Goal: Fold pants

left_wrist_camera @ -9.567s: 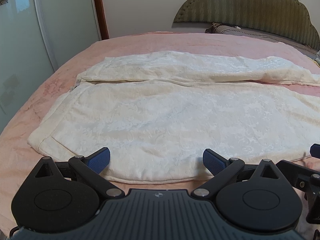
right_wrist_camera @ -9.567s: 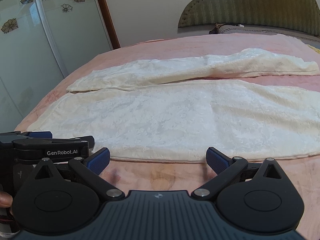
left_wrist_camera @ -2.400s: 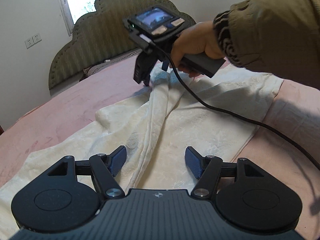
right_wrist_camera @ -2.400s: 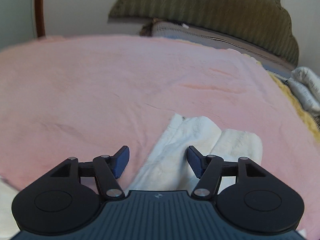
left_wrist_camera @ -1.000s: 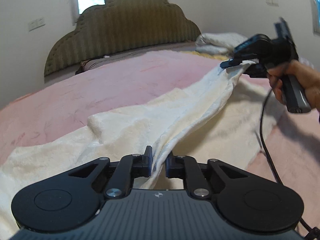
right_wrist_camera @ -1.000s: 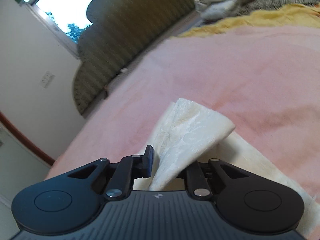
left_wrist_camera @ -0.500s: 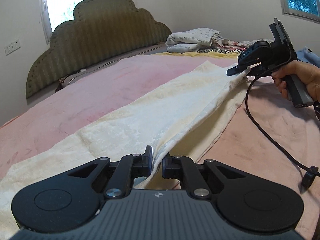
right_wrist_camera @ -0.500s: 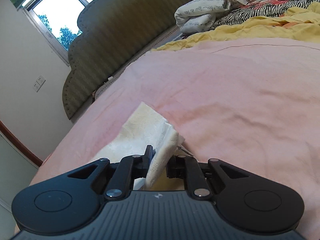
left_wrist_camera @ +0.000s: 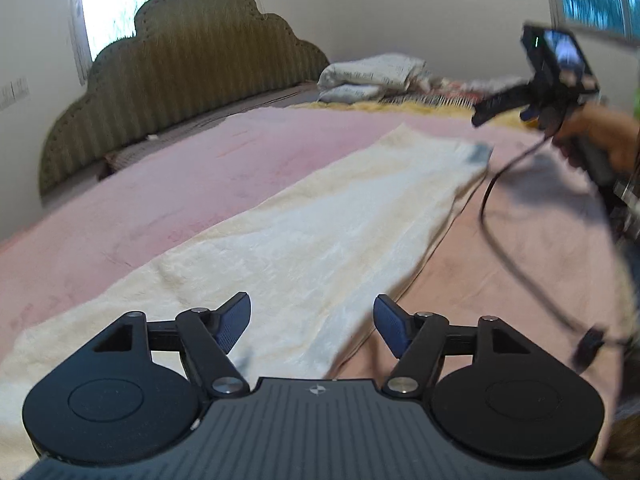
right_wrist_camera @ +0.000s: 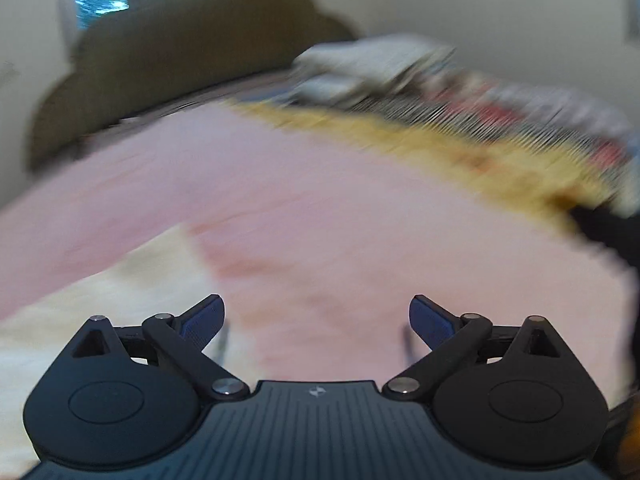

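Note:
The cream pants lie flat on the pink bed, one leg folded over the other, running from the near left to the far right. My left gripper hangs just over their near end. Its jaws are opening, the cloth lies below the blue pads and nothing presses on it. My right gripper, held by a hand, floats above and beyond the pants' far end. In the blurred right wrist view, the right gripper is opening wide over bare pink sheet, with the pants off to its left.
An olive scalloped headboard stands at the back. Folded bedding and a yellow blanket lie at the far side of the bed. A black cable hangs from the right gripper across the pink sheet.
Both grippers were shut on the pants' edge and have let go. The upper leg now lies flat on the lower one. The right gripper has lifted away to the right.

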The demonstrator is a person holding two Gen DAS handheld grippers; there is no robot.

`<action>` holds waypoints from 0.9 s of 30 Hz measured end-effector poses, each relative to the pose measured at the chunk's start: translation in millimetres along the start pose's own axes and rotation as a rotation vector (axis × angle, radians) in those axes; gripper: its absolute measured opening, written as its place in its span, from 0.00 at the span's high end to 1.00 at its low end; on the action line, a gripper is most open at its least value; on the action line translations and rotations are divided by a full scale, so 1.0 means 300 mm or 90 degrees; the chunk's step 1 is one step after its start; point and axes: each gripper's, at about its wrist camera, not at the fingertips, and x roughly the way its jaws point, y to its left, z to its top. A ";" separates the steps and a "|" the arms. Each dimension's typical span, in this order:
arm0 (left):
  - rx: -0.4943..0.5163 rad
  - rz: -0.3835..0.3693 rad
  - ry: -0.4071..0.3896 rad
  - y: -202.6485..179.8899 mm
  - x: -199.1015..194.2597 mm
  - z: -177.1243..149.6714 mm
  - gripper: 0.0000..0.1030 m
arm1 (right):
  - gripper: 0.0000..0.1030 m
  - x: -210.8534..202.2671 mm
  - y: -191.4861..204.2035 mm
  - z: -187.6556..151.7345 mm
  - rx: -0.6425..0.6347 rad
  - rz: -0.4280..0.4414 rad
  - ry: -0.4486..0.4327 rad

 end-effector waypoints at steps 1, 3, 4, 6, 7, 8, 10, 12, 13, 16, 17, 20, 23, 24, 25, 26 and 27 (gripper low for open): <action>-0.030 -0.014 -0.008 0.018 -0.007 0.014 0.29 | 0.03 -0.016 0.016 0.012 -0.027 -0.039 -0.021; -0.079 -0.007 -0.020 0.061 -0.005 0.041 0.24 | 0.03 -0.056 0.078 0.035 -0.070 -0.029 -0.060; -0.104 0.013 -0.021 0.087 0.003 0.054 0.21 | 0.00 -0.072 0.118 0.042 -0.085 0.021 -0.066; -0.141 0.069 -0.007 0.143 0.029 0.065 0.20 | 0.00 -0.081 0.199 0.052 -0.099 0.178 -0.036; -0.154 0.100 0.010 0.172 0.045 0.066 0.20 | 0.00 -0.079 0.238 0.052 -0.110 0.263 -0.014; -0.171 0.129 0.031 0.208 0.058 0.065 0.20 | 0.00 -0.075 0.281 0.048 -0.125 0.345 0.009; -0.212 0.152 0.068 0.281 0.080 0.054 0.20 | 0.00 -0.055 0.370 0.035 -0.175 0.444 0.044; -0.271 0.155 0.101 0.358 0.100 0.035 0.20 | 0.00 -0.007 0.452 0.016 -0.253 0.457 0.086; -0.302 0.156 0.115 0.395 0.112 0.024 0.20 | 0.00 0.030 0.480 0.005 -0.284 0.448 0.111; -0.370 0.169 0.135 0.486 0.163 -0.001 0.19 | 0.00 0.157 0.512 -0.006 -0.300 0.390 0.175; -0.361 0.184 0.128 0.495 0.172 0.003 0.19 | 0.00 0.185 0.504 0.005 -0.297 0.376 0.155; -0.327 0.224 0.147 0.473 0.174 0.039 0.20 | 0.00 0.222 0.466 0.055 -0.232 0.288 0.128; -0.310 0.155 0.122 0.417 0.127 0.054 0.17 | 0.00 0.131 0.443 0.066 -0.203 0.297 0.103; -0.303 0.138 0.120 0.393 0.119 0.054 0.16 | 0.00 0.090 0.443 0.054 -0.213 0.339 0.111; -0.294 0.126 0.117 0.366 0.113 0.051 0.16 | 0.00 0.057 0.444 0.037 -0.228 0.375 0.123; -0.285 0.118 0.114 0.342 0.112 0.049 0.15 | 0.00 0.028 0.457 0.015 -0.251 0.408 0.136; -0.271 0.111 0.113 0.317 0.112 0.046 0.14 | 0.00 0.002 0.463 -0.011 -0.274 0.429 0.147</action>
